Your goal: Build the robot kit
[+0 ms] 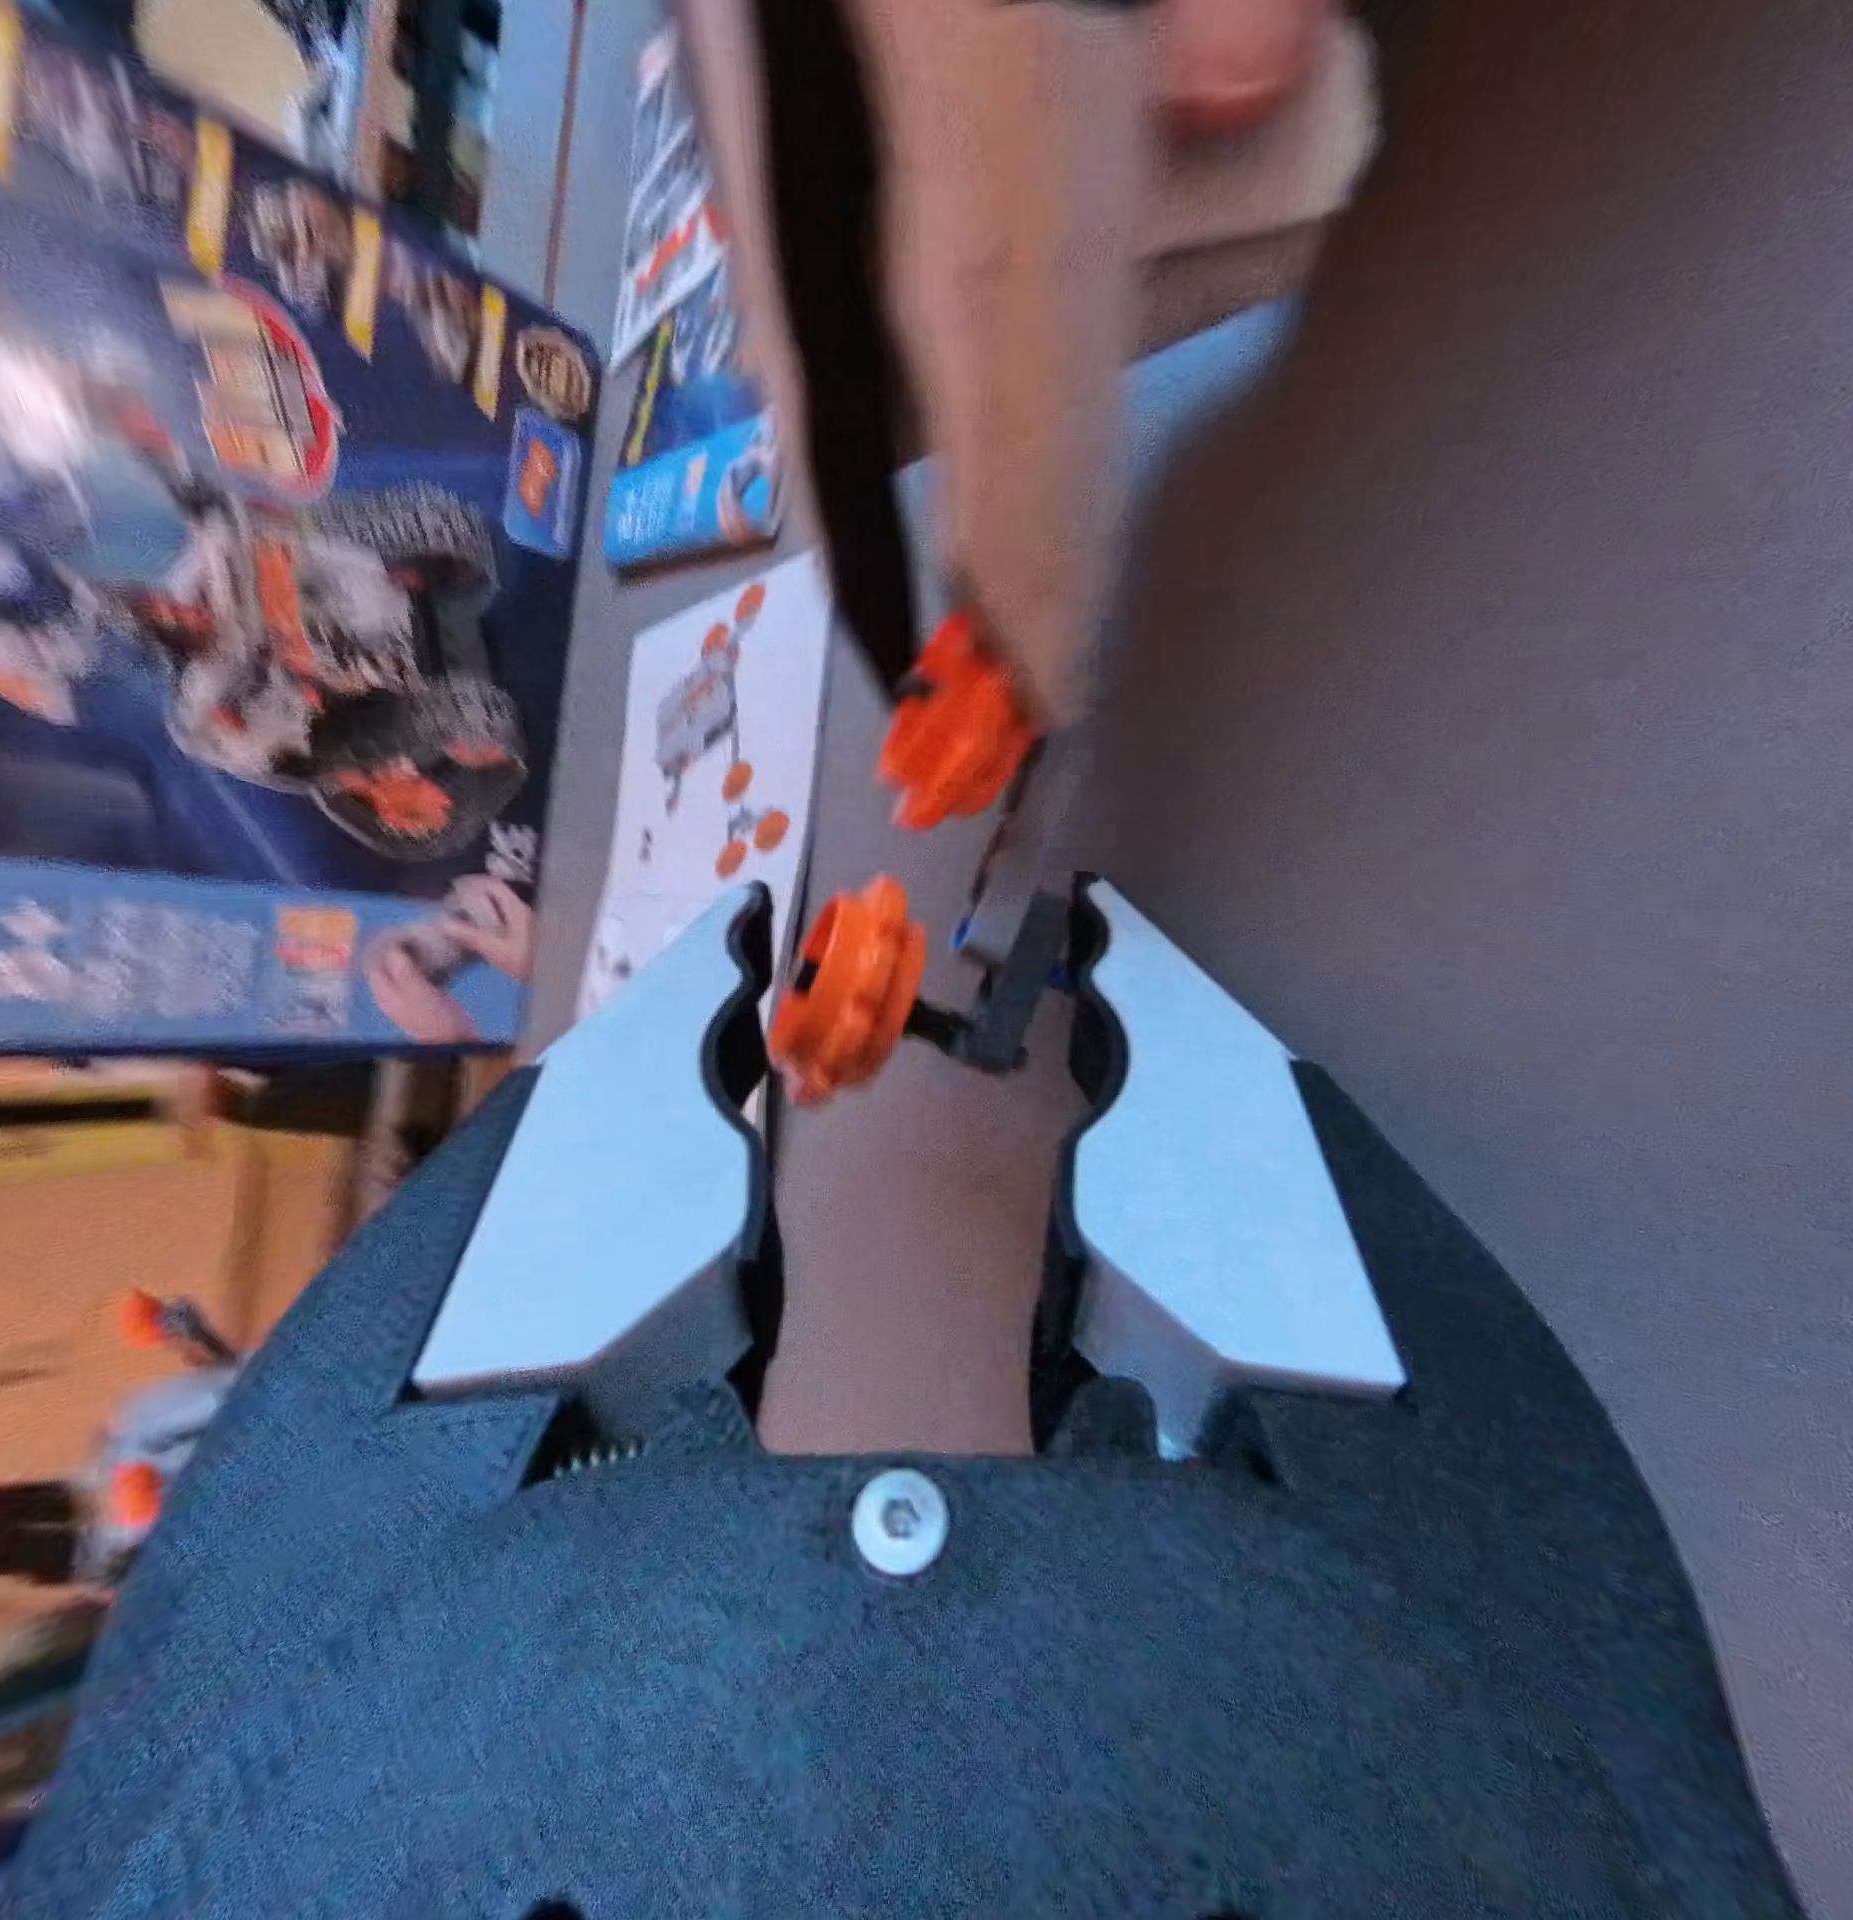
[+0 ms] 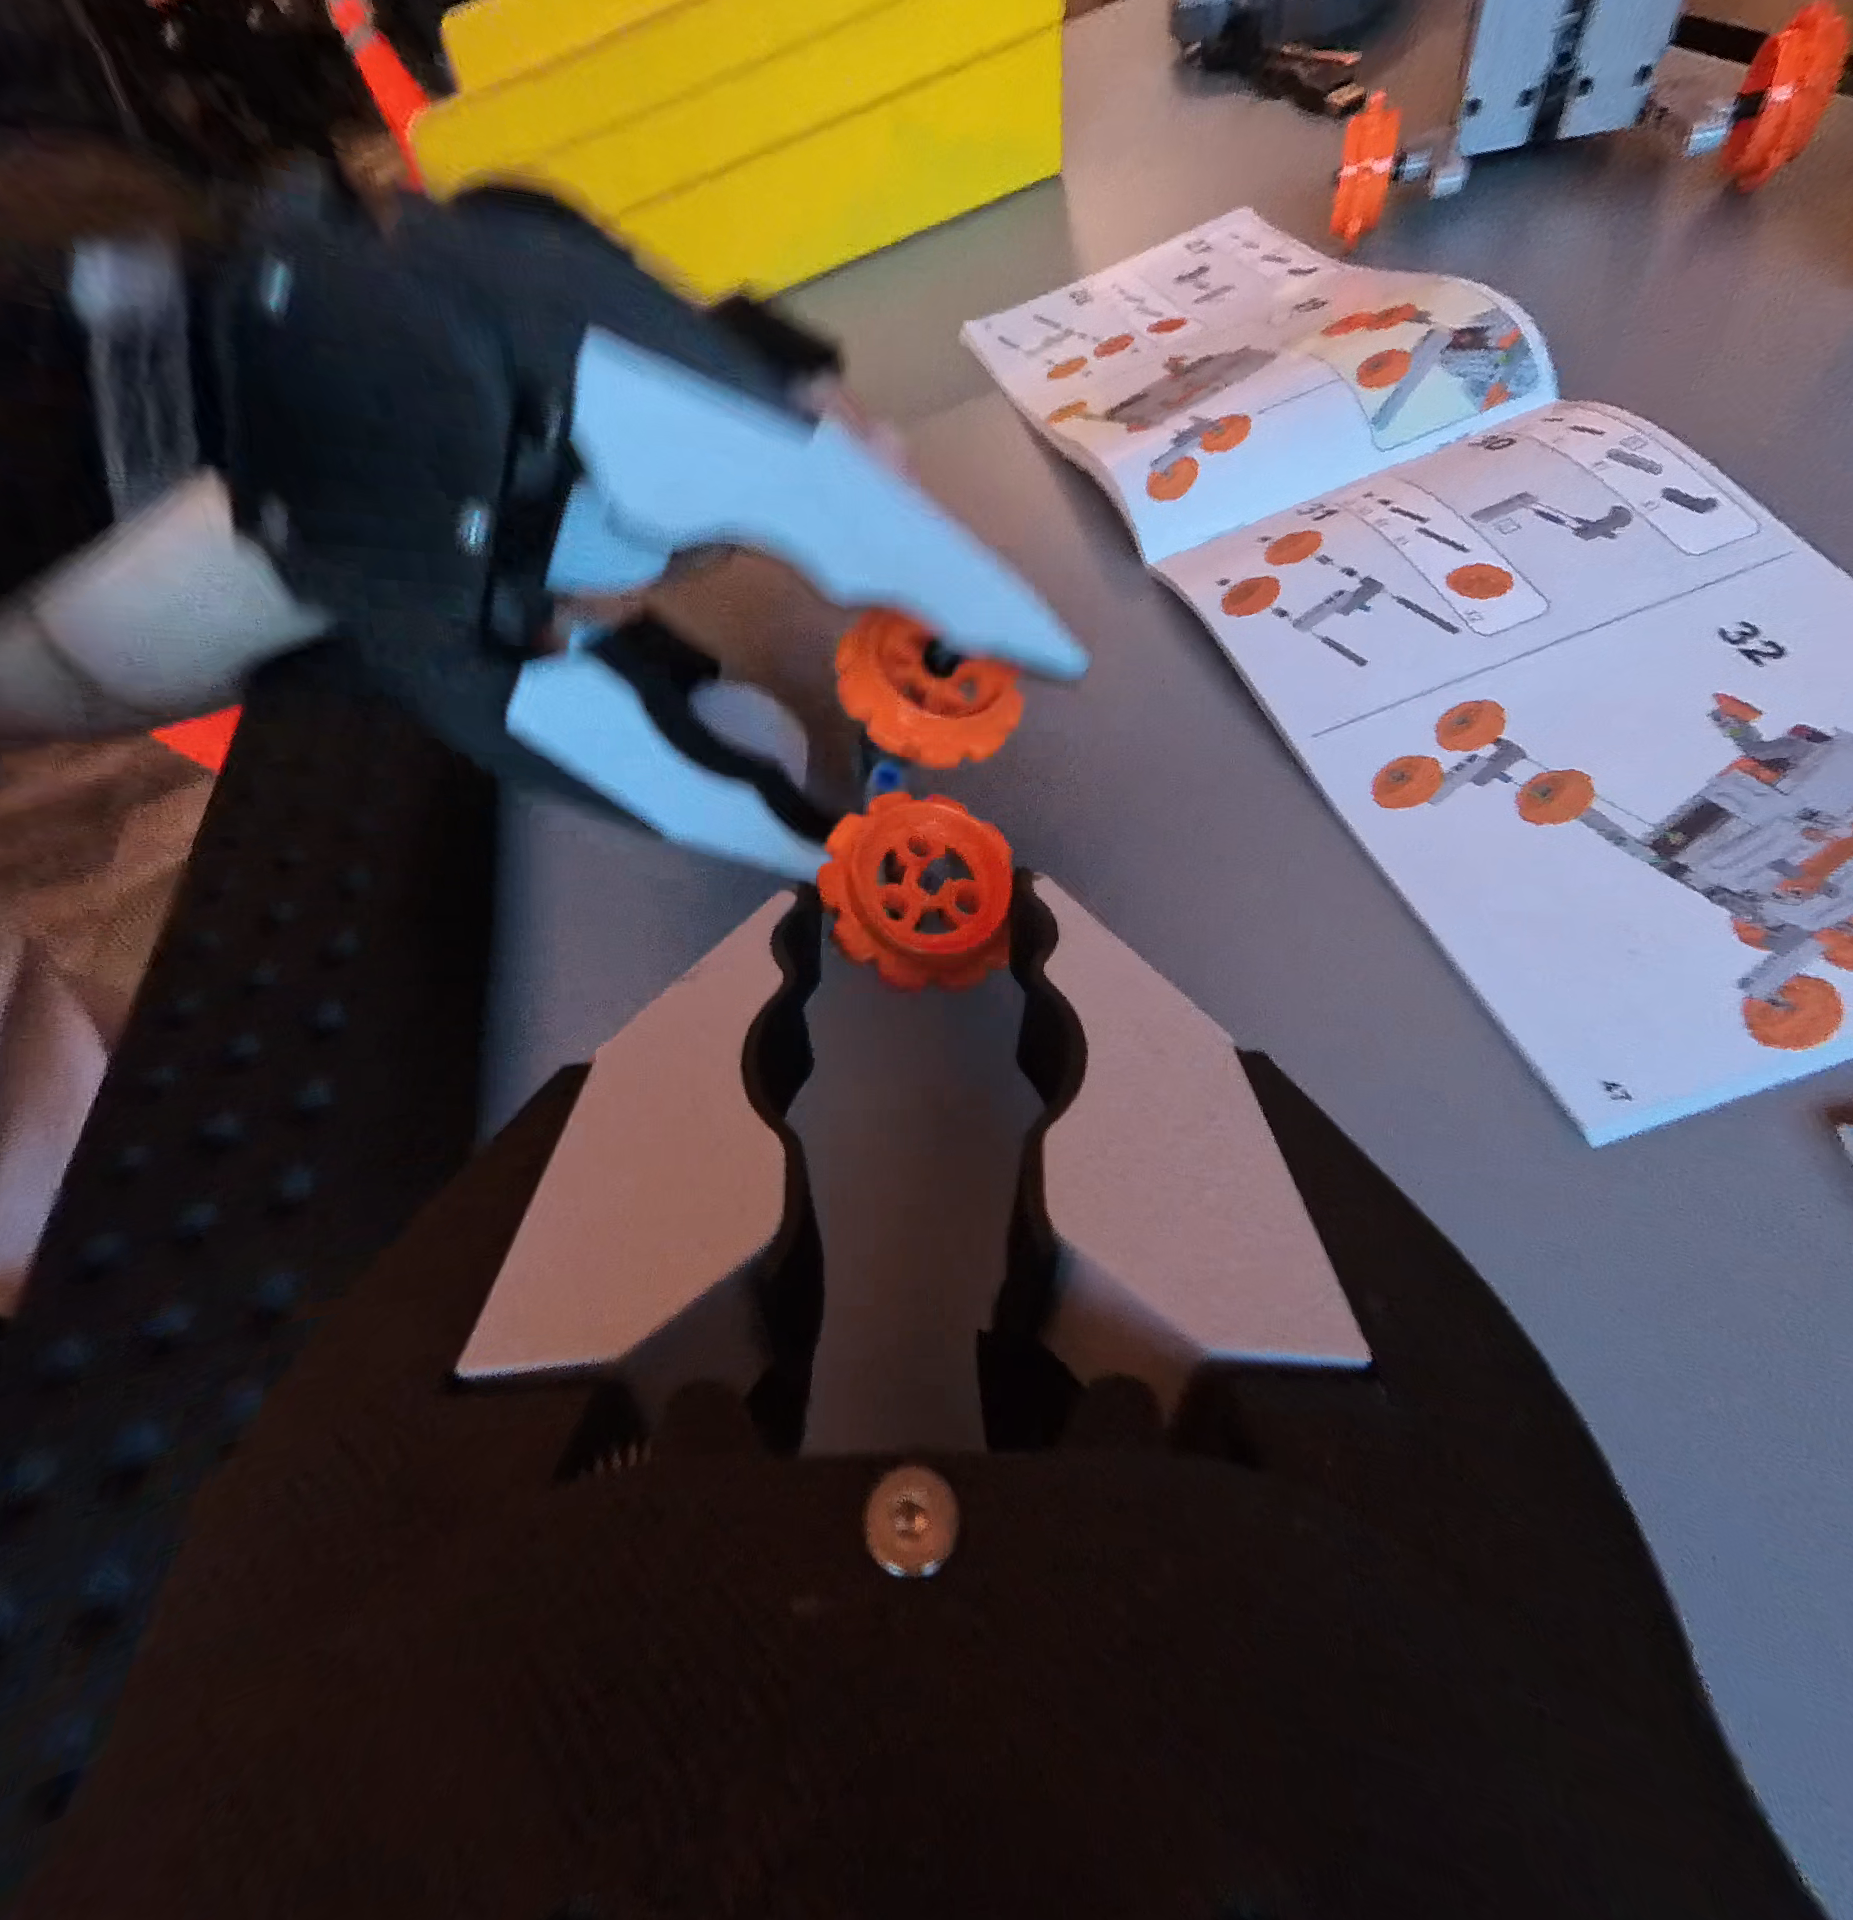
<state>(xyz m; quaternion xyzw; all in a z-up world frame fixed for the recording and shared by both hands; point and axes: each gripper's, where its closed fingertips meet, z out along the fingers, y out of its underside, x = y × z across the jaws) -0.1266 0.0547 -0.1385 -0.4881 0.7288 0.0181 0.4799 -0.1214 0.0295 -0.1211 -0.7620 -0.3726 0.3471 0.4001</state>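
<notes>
A small brick assembly has two orange wheels joined by a dark grey beam [image 1: 1021,971] on black axles. My left gripper [image 1: 922,935] is shut on it: one wheel [image 1: 849,987] rests against its left tip and the beam against its right tip. My right gripper [image 2: 917,899] is shut on the other wheel [image 2: 917,894], which shows higher up in the left wrist view [image 1: 953,717]. The left gripper [image 2: 937,758] comes in from the left in the right wrist view, its upper finger over the first wheel [image 2: 927,686]. Both are held above the grey table [image 2: 1317,1351].
An open instruction booklet [image 2: 1421,623] lies to the right on the table. A yellow box [image 2: 745,135] and a partly built grey model with orange wheels [image 2: 1566,73] stand at the back. A large printed toy box [image 1: 257,520] fills the left wrist view's left side. The tips of both grippers are at nearly the same place.
</notes>
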